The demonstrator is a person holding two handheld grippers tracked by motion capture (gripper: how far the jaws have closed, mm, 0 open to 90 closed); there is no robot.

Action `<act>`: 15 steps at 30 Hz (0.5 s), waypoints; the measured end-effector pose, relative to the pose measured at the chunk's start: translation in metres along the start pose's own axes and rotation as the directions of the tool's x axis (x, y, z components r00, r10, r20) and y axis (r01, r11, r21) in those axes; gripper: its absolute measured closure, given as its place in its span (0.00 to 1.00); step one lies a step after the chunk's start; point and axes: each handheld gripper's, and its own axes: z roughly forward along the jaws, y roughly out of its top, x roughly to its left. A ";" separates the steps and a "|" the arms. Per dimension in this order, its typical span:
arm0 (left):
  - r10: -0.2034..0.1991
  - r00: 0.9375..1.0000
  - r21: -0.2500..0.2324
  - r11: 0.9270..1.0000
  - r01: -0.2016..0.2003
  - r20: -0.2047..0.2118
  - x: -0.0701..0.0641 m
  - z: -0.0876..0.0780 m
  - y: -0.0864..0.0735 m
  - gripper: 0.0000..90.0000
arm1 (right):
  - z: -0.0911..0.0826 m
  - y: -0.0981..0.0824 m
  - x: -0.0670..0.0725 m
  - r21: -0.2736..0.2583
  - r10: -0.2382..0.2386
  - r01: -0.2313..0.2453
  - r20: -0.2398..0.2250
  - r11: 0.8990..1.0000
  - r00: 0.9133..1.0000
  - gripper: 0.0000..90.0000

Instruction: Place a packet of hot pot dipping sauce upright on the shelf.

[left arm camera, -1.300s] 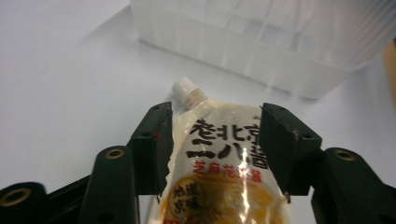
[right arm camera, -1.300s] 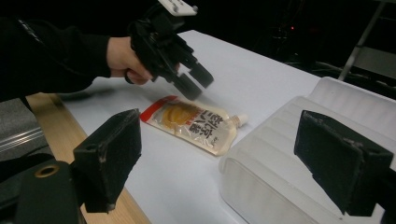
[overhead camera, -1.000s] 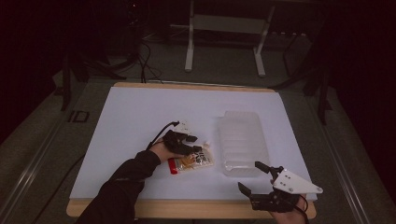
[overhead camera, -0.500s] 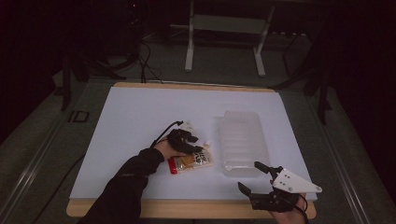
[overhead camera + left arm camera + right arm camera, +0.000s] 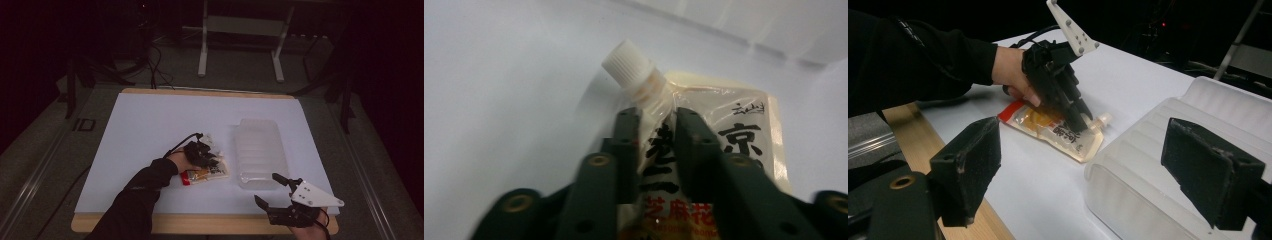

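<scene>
A clear spouted pouch point(image 5: 206, 174) with a red end and black print lies flat on the white table sheet point(image 5: 150, 130). My left gripper point(image 5: 204, 154) comes down on its far end. In the left gripper view the jaws point(image 5: 657, 117) are pinched on the pouch point(image 5: 744, 140) just below its white screw cap point(image 5: 626, 62). The right gripper view has that gripper point(image 5: 1083, 120) tilted onto the pouch point(image 5: 1048, 131) near the spout. My right gripper point(image 5: 267, 188) hovers open at the table's front edge, right of the pouch, with nothing between its pads point(image 5: 973, 160).
A translucent ribbed plastic container point(image 5: 261, 150) stands right of the pouch, just beyond my right gripper; it is close in the right gripper view point(image 5: 1158, 165). The wooden table edge point(image 5: 200, 224) runs along the front. A metal stand point(image 5: 240, 30) is behind the table.
My left gripper has shifted slightly to the right over the pouch's spout end. The right gripper has stayed put and open.
</scene>
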 end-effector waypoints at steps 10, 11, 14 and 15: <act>-0.039 0.998 -0.065 0.997 0.035 -0.049 -0.006 -0.012 -0.008 0.99 | 0.001 0.000 0.000 0.009 0.002 -0.002 -0.003 1.000 1.000 0.18; -0.055 0.998 -0.082 0.995 0.051 -0.041 -0.005 -0.016 -0.009 1.00 | 0.002 0.000 0.000 0.009 0.003 -0.003 -0.003 1.000 1.000 0.18; -0.080 0.996 -0.114 0.991 0.075 -0.038 -0.003 -0.025 -0.011 1.00 | 0.001 0.000 0.000 0.009 0.001 -0.001 -0.002 1.000 1.000 0.18; -0.078 0.996 -0.119 0.990 0.072 -0.047 -0.003 -0.028 -0.011 1.00 | 0.001 0.000 0.000 0.008 0.001 -0.001 -0.001 1.000 1.000 0.18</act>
